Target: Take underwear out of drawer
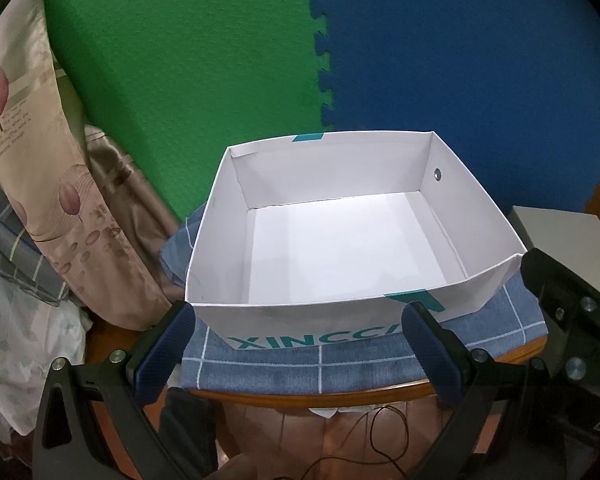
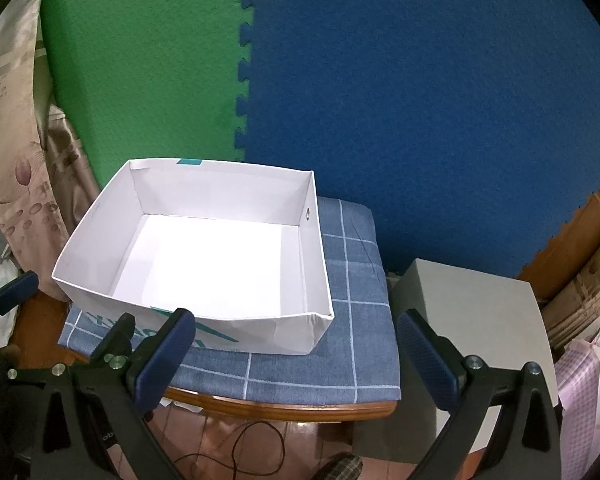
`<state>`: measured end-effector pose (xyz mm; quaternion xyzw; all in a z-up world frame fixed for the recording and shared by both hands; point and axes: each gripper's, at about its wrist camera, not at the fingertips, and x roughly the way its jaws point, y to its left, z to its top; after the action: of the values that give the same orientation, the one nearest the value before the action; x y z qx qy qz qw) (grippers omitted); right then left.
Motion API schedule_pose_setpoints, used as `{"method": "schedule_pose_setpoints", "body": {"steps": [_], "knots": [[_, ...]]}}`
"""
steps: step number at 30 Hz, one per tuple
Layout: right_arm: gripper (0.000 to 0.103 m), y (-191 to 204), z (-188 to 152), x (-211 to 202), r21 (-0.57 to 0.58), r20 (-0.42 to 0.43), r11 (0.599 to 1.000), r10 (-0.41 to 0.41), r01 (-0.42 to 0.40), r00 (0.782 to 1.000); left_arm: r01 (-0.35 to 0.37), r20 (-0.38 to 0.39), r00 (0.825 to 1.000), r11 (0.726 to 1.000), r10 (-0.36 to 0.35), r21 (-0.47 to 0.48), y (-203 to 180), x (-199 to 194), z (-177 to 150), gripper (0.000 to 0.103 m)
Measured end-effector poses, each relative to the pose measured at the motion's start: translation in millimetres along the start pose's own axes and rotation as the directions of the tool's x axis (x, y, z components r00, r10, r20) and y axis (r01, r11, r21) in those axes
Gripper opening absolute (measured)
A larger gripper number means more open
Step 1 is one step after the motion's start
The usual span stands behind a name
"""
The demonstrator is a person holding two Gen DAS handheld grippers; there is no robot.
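A white cardboard box (image 1: pixel 476 208) with teal lettering serves as the drawer and sits on a blue checked cushion (image 1: pixel 300 364). Its white floor is bare, and I see no underwear in either view. My left gripper (image 1: pixel 298 318) is open just in front of the box's near wall, with nothing between its blue pads (image 1: pixel 164 352). My right gripper (image 2: pixel 296 320) is also open and holds nothing, standing at the near right corner of the box (image 2: pixel 220 188) over the cushion (image 2: pixel 360 280). One blue pad (image 2: pixel 18 286) of the left gripper shows at the far left of the right wrist view.
The cushion lies on a wooden stool (image 2: pixel 280 404). A pale grey box (image 2: pixel 472 320) stands close on the right. Patterned curtains and bedding (image 1: pixel 32 140) crowd the left. Green (image 1: pixel 180 60) and blue (image 1: pixel 460 60) foam mats back the scene. A black cable (image 2: pixel 252 440) lies on the floor.
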<state>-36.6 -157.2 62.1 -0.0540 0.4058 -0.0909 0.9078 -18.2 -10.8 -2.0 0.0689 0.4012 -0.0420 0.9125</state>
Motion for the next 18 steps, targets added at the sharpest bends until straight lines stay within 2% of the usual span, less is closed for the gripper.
{"method": "schedule_pose_setpoints", "body": {"steps": [18], "knots": [[0.103,4.0,-3.6,-0.8,-0.01,-0.003,1.0,0.008,-0.008,1.0,-0.007,-0.005,1.0,1.0,0.007,0.0,-1.8,0.6,-2.6,0.102]]}}
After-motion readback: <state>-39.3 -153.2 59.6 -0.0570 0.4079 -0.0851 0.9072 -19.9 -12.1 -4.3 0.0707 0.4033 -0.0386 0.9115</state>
